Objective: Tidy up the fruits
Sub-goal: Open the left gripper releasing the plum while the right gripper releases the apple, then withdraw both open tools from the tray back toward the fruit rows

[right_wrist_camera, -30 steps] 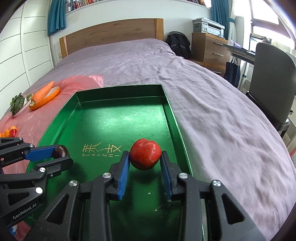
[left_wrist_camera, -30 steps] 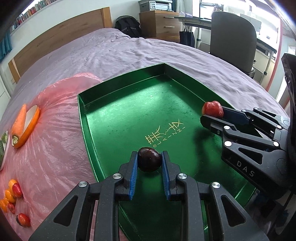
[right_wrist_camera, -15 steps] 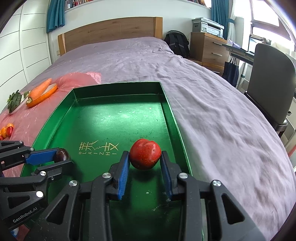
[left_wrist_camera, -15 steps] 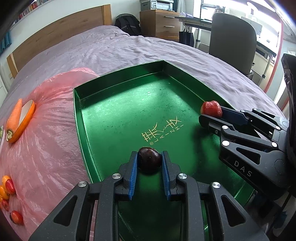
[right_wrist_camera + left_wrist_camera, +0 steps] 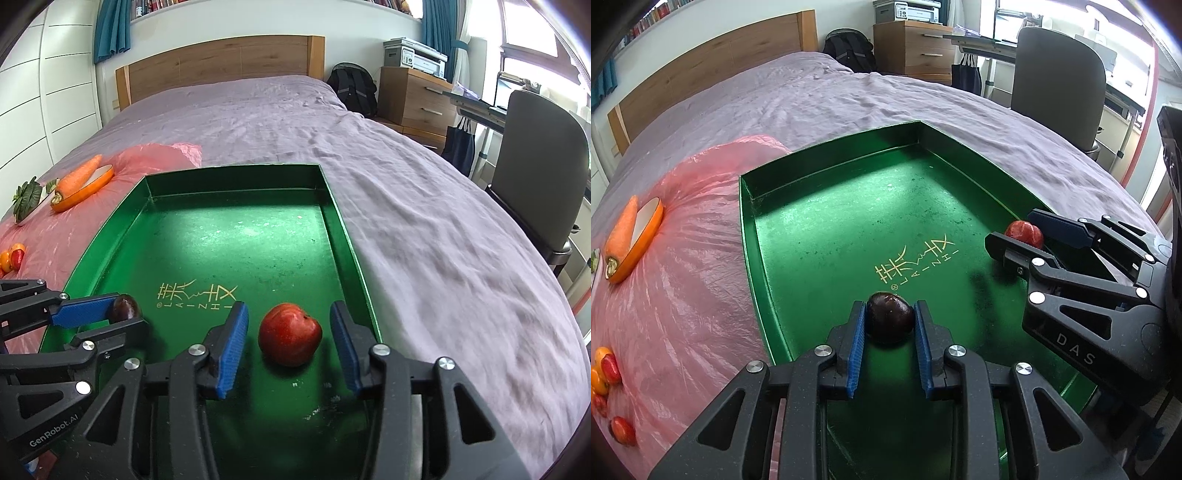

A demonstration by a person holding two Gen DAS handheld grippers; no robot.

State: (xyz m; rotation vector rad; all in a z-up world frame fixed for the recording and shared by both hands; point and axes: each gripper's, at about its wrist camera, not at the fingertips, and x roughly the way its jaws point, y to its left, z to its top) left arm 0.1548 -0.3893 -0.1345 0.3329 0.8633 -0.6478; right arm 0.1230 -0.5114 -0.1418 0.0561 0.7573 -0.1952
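Observation:
A green tray (image 5: 827, 155) (image 5: 236, 173) lies on the bed. My left gripper (image 5: 890, 314) is shut on a dark plum (image 5: 889, 317) low over the tray's near left part; the plum also shows in the right wrist view (image 5: 125, 307). My right gripper (image 5: 290, 325) is open, its blue pads apart on either side of a red plum (image 5: 289, 334) that rests on the tray floor near the right wall. The red plum also shows in the left wrist view (image 5: 1024, 233) between the right gripper's fingers.
A pink plastic sheet (image 5: 683, 258) lies left of the tray with a carrot (image 5: 622, 229) on an orange dish, small red and orange fruits (image 5: 605, 369) and a leafy green (image 5: 26, 195). An office chair (image 5: 535, 162) and desk stand right of the bed.
My right gripper has opened and let go of the red plum, which now sits on the tray floor. My left gripper still grips the dark plum and has lowered slightly.

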